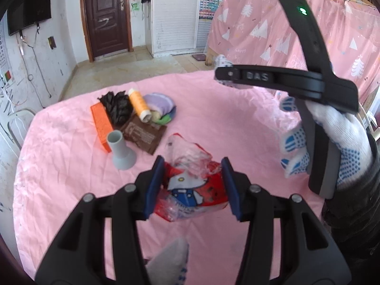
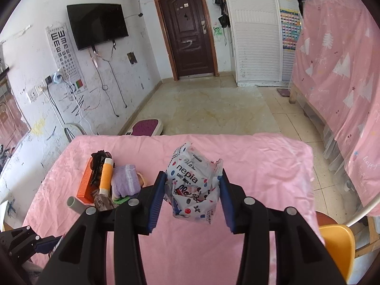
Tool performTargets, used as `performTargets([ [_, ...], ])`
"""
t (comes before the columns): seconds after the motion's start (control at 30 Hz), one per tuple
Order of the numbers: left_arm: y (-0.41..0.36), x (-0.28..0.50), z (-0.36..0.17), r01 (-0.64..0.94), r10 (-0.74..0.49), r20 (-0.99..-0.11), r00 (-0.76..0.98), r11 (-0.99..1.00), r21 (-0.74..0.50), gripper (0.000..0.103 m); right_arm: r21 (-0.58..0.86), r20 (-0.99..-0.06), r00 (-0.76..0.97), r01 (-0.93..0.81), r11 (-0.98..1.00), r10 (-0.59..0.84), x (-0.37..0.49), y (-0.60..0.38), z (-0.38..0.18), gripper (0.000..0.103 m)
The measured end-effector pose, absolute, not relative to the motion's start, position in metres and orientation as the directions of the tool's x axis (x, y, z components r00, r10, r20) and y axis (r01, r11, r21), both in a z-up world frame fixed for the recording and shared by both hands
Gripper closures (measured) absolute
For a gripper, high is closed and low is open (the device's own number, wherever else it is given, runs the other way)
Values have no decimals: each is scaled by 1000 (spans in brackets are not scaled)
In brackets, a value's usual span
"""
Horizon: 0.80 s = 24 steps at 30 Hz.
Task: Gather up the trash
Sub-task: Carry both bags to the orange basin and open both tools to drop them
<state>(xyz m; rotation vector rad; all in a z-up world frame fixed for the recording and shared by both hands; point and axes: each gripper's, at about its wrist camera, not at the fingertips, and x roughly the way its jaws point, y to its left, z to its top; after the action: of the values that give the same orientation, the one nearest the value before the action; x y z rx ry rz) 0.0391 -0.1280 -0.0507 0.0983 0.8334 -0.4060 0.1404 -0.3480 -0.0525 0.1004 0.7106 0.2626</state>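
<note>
Though crumpled, red wrapper (image 1: 190, 190) shows cartoon

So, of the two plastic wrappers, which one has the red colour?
The red wrapper, printed with a cartoon figure, held in the left tongs. The white wrapper in the right tongs reads "nepia".

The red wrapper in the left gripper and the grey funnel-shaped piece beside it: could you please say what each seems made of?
Red wrapper: thin glossy plastic film, crinkled, partly see-through, with a printed cartoon. Grey funnel-shaped piece: apparently rigid matte plastic, judging by its smooth, even, dull surface.
</note>
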Motion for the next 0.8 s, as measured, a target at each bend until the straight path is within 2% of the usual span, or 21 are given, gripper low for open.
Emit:
performTargets([
  [0.47, -174, 30, -23, 433, -360, -683, 635, 899, -71, 56, 225, -576, 796, -65, 972, 186, 73, -443, -44, 69],
  [0.8, -224, 29, -20, 494, -391, -694, 605, 868, -59, 56, 256, -555, 820, 7, 967, 141, 43, -506, -50, 69],
])
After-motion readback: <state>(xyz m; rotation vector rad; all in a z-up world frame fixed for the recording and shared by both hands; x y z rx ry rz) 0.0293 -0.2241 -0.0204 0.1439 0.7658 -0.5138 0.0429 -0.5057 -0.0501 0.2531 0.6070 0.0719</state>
